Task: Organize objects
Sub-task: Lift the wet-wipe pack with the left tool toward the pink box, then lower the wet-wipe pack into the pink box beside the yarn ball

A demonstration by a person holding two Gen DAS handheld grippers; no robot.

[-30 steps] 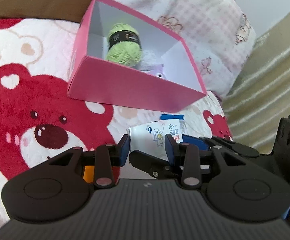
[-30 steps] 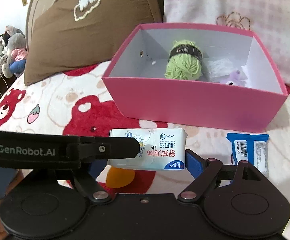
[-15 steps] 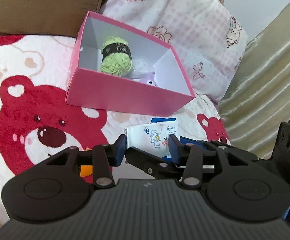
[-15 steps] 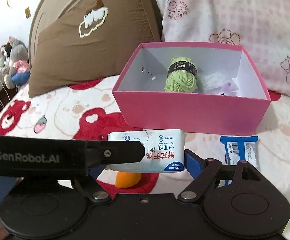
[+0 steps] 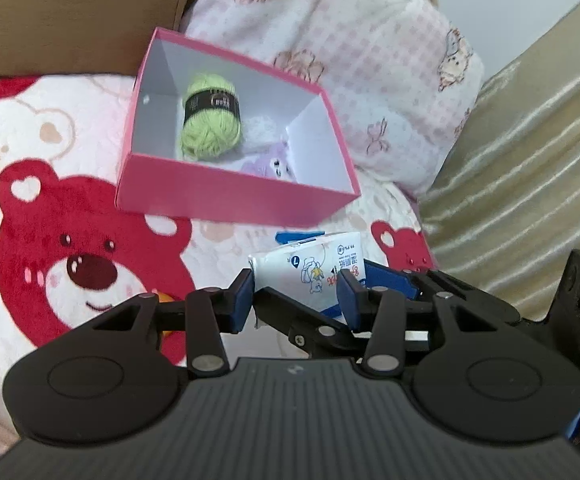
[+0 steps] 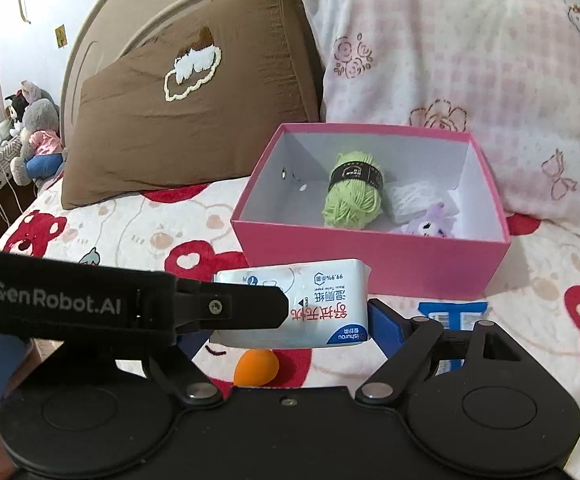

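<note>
**Item: wet-wipe pack (image 6: pixel 330 304).** It is off the blanket (image 5: pixel 70 240), in the air just short of the pink box (image 6: pixel 370 264) and below its rim. An orange egg-shaped thing (image 6: pixel 256 368) and a blue packet (image 6: pixel 454 316) lie on the blanket beneath it.

**My right tongs (image 6: pixel 286 328).** Set wide and clamped on the pack end to end. One blue pad presses its right end. The other pad is hidden behind my left tongs' finger.

**My left tongs (image 5: pixel 296 300).** Narrow, the jaws having just been opening. One finger of my right tongs and a corner of the pack sit in or just past the gap. I think the pads press on neither, though the fisheye view is too cramped to be sure.

**Box contents.** Green yarn ball (image 6: pixel 352 196) in the middle, a white bundle (image 6: pixel 410 196) and a purple plush toy (image 6: pixel 430 224) to the right, bare floor to the left.

**Hazards, as I judge them:**
- The pack is soft and held only by its ends, so it may buckle and slip out onto the orange thing.
- My two tongs are crossed, so pulling them apart carelessly could snag a finger and knock the pack loose.
- Carried forward at this height, the pack would strike the near wall and shove the light box toward the pillows.
- Dropped over the yarn, it would perch there instead of lying flat.
</note>
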